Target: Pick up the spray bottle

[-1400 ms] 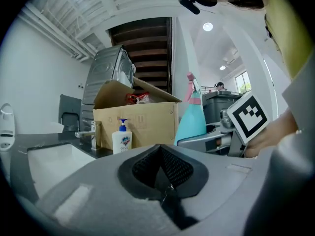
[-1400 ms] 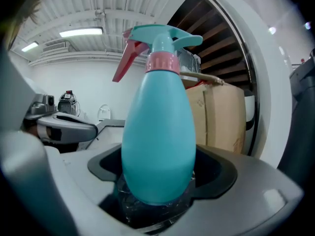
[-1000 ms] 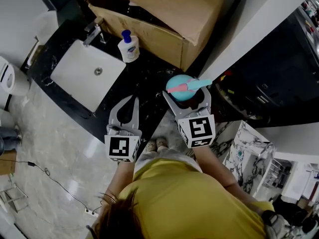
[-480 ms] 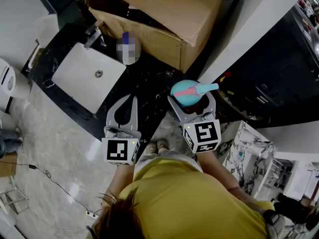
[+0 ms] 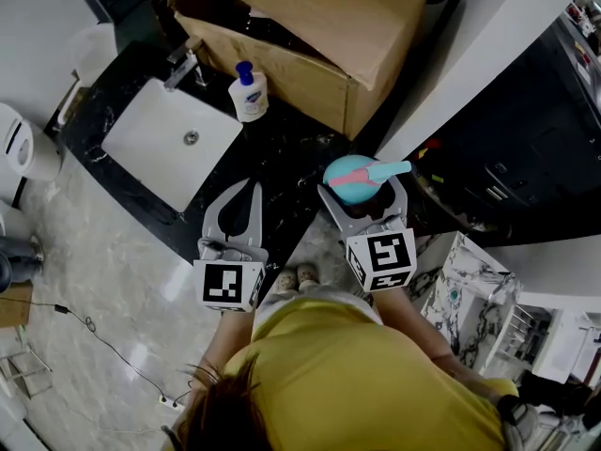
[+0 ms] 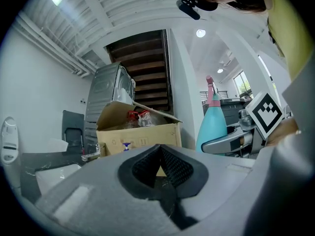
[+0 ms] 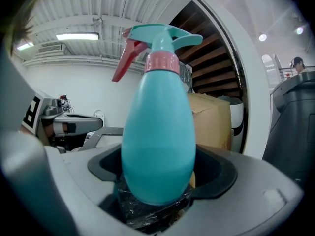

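Our left gripper (image 5: 252, 195) hung over the edge of the dark counter (image 5: 282, 148), its jaws pressed together on nothing. Just to its right, our right gripper (image 5: 362, 195) clasped the teal spray bottle (image 5: 349, 178) around its body, upright, near the cardboard box (image 5: 329, 26).

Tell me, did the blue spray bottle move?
Yes, a little. In the head view the spray bottle has shifted away from the cardboard box, toward the person.
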